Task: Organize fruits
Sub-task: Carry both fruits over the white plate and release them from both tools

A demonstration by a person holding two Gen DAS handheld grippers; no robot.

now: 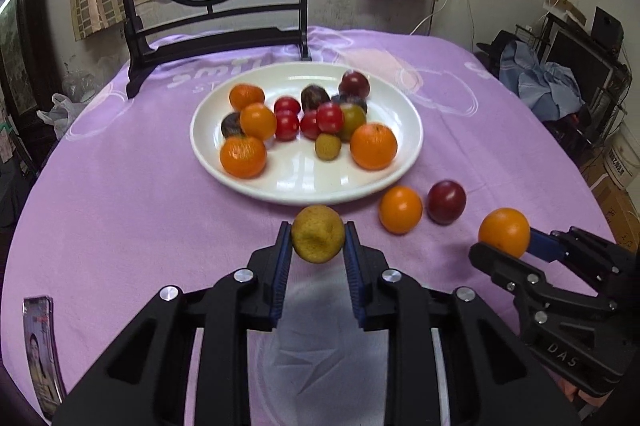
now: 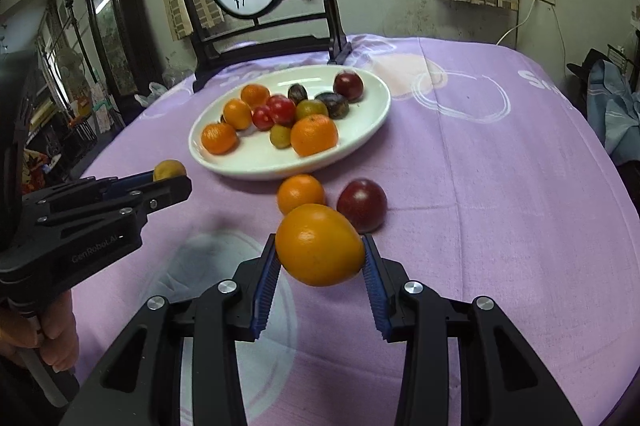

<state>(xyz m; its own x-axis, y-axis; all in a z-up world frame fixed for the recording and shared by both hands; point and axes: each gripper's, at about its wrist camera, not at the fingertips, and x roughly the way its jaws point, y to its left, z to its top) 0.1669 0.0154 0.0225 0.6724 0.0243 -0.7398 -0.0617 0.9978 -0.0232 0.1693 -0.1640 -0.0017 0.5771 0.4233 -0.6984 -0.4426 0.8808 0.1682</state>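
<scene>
Fruit on round white glossy plate (image 1: 408,141), four oranges, four red tomatoes, left tongs (image 1: 317,240) clamped on dimpled yellowish citrus (image 1: 318,234), right tongs (image 2: 320,258) clamped on smooth orange (image 2: 319,244), one orange (image 1: 400,209) and one plum (image 1: 446,201) resting on purple cloth-covered bench (image 1: 120,205)

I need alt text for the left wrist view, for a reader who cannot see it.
The left gripper holds a yellowish citrus fruit just before a white plate of mixed fruits on a purple tablecloth. At right, the right gripper holds an orange.
</scene>
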